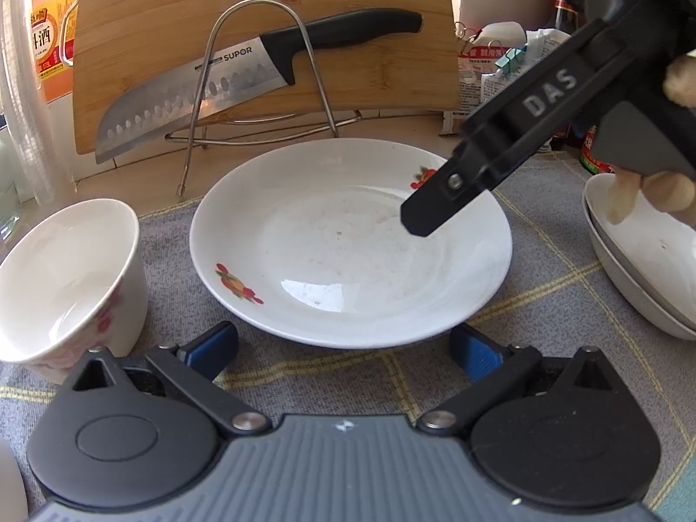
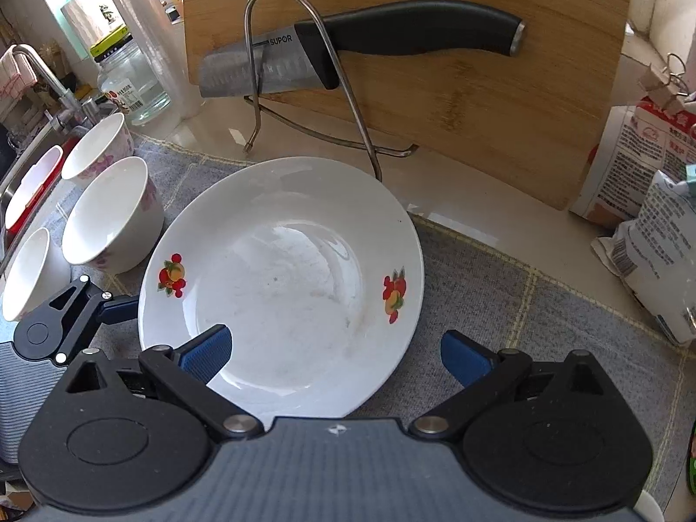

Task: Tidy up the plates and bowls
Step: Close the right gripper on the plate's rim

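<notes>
Nearest in the left wrist view, the left hand-held gripper point(image 1: 343, 343) has its blue-padded fingers spread wide apart, holding nothing, just short of the near rim of the white plate point(image 1: 348, 239). In the right wrist view the right hand-held gripper point(image 2: 335, 356) is likewise spread wide with nothing between its pads; its left pad hangs over the plate's near edge while the right pad sits over the grey checked cloth point(image 2: 522, 304) beside it. The plate point(image 2: 282, 287), white with small red fruit prints on its rim, lies flat on that cloth in the middle of the desk point(image 2: 500, 226), between the two tools. From the left camera, the right tool slants in from the upper right, one black finger above the plate's far right side, and a person's fingers point(image 1: 670, 191) wrap its handle. To the plate's left stand white bowls with pink flowers point(image 2: 108, 217), upright and close together; one bowl point(image 1: 69, 278) is just beside the plate. On the right, two stacked shallow white dishes point(image 1: 644, 256) sit on the cloth. Farther back a wire stand point(image 2: 304, 78) holds a black-handled knife point(image 2: 369, 43) against a bamboo cutting board point(image 2: 478, 108) that leans upright. Food bags point(image 2: 644, 200) stand at the far right, and a glass jar point(image 2: 130, 82) and a faucet point(image 2: 43, 74) lie at the far left.
</notes>
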### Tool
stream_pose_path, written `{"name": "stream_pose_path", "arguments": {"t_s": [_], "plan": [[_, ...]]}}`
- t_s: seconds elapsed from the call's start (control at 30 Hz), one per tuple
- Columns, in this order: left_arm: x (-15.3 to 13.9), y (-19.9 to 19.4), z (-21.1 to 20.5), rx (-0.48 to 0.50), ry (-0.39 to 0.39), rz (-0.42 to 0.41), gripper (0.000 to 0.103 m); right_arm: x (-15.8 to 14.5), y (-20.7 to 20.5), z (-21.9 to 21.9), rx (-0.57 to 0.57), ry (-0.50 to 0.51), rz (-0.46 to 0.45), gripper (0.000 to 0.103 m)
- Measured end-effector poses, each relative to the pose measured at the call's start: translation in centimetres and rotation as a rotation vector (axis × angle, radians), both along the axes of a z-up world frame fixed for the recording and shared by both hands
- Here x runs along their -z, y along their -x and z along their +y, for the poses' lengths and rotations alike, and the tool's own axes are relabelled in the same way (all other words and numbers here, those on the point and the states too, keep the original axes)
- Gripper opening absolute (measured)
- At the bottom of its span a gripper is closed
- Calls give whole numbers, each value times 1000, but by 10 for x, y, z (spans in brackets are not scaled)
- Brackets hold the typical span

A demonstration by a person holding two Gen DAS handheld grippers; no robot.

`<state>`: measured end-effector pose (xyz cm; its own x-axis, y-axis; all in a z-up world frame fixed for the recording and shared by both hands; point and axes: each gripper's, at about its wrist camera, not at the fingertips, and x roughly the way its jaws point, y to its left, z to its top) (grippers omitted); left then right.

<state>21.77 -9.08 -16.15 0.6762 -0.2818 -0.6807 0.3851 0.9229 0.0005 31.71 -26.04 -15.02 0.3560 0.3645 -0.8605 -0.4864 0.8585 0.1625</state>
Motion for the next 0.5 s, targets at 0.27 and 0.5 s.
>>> {"name": "stream_pose_path", "arguments": {"t_s": [0.27, 0.5], "plan": [[2, -1, 3, 22, 7, -17, 103, 15, -21, 11, -58, 11, 32, 103], [3, 3, 4, 25, 9, -24, 103, 15, -42, 17, -98, -30, 43, 103]]}}
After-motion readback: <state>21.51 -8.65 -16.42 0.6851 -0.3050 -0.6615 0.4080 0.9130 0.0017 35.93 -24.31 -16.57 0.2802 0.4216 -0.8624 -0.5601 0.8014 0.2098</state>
